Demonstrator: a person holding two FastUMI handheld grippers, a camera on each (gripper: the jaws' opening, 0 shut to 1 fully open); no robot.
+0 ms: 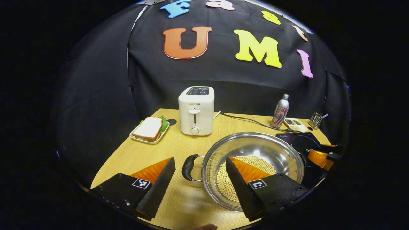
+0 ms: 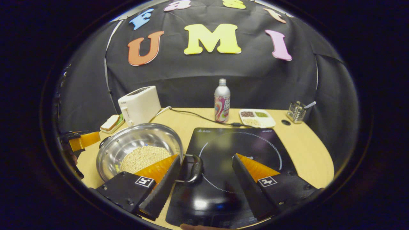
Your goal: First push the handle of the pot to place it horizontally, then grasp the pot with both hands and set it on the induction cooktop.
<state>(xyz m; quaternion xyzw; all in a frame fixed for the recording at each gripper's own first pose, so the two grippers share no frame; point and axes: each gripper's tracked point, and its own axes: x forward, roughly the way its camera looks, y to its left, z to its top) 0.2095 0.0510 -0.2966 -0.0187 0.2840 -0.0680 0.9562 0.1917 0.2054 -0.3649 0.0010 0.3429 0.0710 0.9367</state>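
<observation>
Now: steel pot (image 1: pixel 254 166) with 2 black handles, pale beans inside, sits on tabletop (image 1: pixel 134 156) near front edge, just left of induction cooktop (image 2: pixel 236 156). Left hand-held gripper (image 1: pixel 200 183) spread wide, straddling left handle (image 1: pixel 188 167). Right hand-held gripper (image 2: pixel 206 182) wide, straddling right handle (image 2: pixel 195 168) over cooktop.

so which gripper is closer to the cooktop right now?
Right. The right gripper hangs open directly over the induction cooktop, at its near edge. The left gripper is open around the pot's far-side handle, with the pot between it and the cooktop.
</observation>
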